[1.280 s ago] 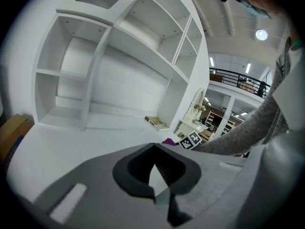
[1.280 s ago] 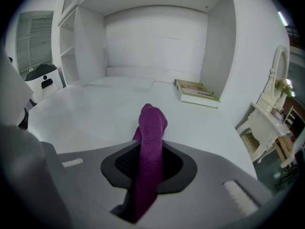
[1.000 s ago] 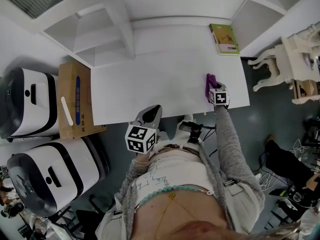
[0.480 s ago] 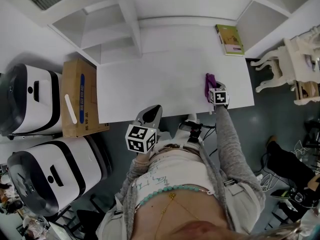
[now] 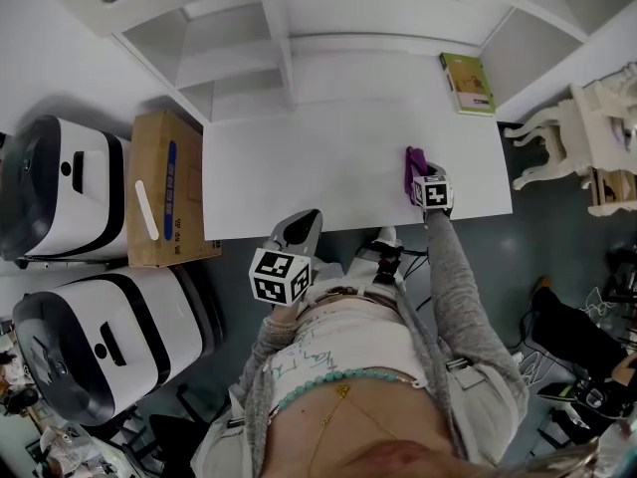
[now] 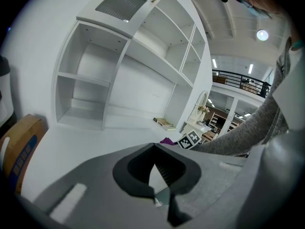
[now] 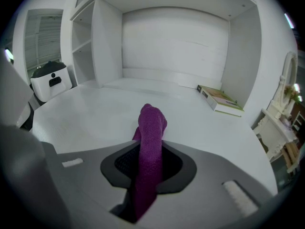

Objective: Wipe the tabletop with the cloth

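A purple cloth (image 5: 412, 165) hangs bunched in my right gripper (image 5: 419, 185), which is shut on it over the right part of the white tabletop (image 5: 318, 167), near the front edge. In the right gripper view the cloth (image 7: 151, 128) rises as a folded strip out of the shut jaws of the gripper (image 7: 150, 159), its lower end on the tabletop (image 7: 86, 113). My left gripper (image 5: 302, 219) hovers at the table's front edge, near the middle, jaws together and holding nothing. In the left gripper view that gripper (image 6: 158, 180) points across the table toward the cloth (image 6: 167, 140).
A green book (image 5: 468, 83) lies at the table's far right corner. White open shelves (image 5: 229, 48) stand behind the table. A cardboard box (image 5: 164, 192) and two white machines (image 5: 60, 197) sit left of it. A white ornate chair (image 5: 572, 142) stands at the right.
The right gripper with the cloth has shifted slightly left across the tabletop. The left gripper has stayed at the front edge.
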{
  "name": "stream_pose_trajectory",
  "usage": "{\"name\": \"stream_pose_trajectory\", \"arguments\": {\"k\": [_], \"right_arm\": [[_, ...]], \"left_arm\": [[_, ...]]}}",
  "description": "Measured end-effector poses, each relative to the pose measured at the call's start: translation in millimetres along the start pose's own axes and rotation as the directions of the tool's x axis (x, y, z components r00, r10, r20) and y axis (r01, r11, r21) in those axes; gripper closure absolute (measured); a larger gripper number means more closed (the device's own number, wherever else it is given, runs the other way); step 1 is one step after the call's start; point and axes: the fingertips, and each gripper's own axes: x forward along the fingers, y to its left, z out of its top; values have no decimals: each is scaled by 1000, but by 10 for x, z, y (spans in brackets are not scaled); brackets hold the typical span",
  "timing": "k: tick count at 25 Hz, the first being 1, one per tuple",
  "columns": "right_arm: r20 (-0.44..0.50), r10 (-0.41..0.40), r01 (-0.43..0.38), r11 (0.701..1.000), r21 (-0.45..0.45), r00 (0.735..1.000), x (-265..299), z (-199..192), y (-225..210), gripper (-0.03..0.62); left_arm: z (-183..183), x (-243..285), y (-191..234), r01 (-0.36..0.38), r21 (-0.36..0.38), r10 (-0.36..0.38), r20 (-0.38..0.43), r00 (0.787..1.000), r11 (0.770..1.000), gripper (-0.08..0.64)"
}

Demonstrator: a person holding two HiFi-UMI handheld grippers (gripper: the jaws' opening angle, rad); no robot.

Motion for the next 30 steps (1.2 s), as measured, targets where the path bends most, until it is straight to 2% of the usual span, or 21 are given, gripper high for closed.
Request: {"name": "stream_pose_trajectory", "arguments": {"k": [30], "right_arm": [[-21, 137, -139, 985, -101, 990, 113, 292, 1030, 506]], "left_arm": [[-149, -438, 195, -70, -30, 71, 40, 997, 997, 560]]}}
